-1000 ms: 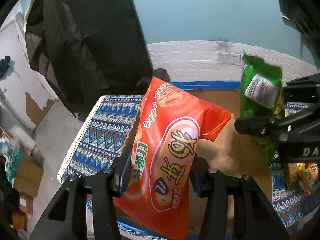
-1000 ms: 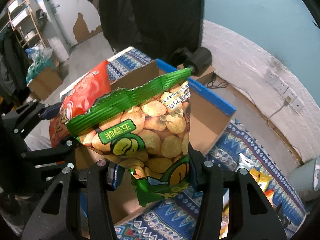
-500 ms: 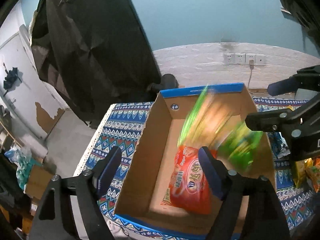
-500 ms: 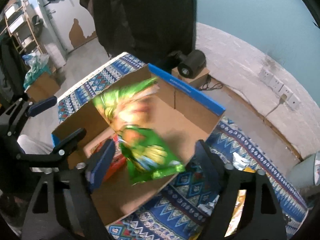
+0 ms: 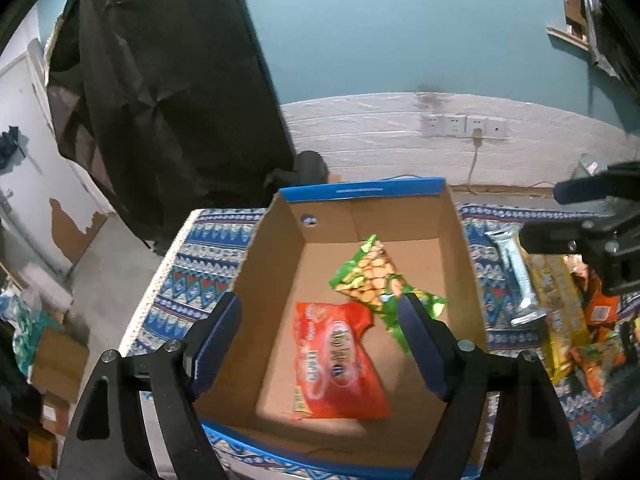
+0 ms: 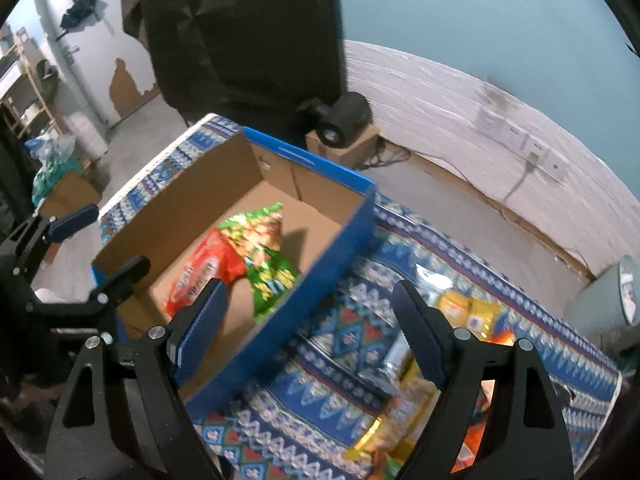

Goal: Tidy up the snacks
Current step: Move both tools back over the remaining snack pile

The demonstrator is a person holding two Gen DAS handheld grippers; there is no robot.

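A cardboard box with blue rims (image 5: 360, 191) (image 6: 344, 240) stands on a patterned blue cloth. Inside it lie a red snack bag (image 5: 340, 364) (image 6: 196, 276) and a green snack bag (image 5: 376, 276) (image 6: 264, 252), partly overlapping. My left gripper (image 5: 320, 340) is open and empty above the box's near side. My right gripper (image 6: 308, 320) is open and empty above the box's right wall and the cloth. Loose snacks lie on the cloth to the right of the box: a silver bar (image 5: 516, 280), yellow packs (image 5: 556, 300) (image 6: 472, 312) and orange bags (image 5: 600, 312).
The cloth-covered table (image 5: 200, 264) (image 6: 352, 340) ends at a white fringe on the left, with floor and cardboard boxes (image 5: 56, 356) beyond. A dark cloth (image 5: 160, 92) hangs behind. A black device (image 6: 344, 116) sits on a small box by the wall.
Both grippers opened and let go of their bags. The red and green bags dropped into the box. The right gripper swung right toward the loose snacks.
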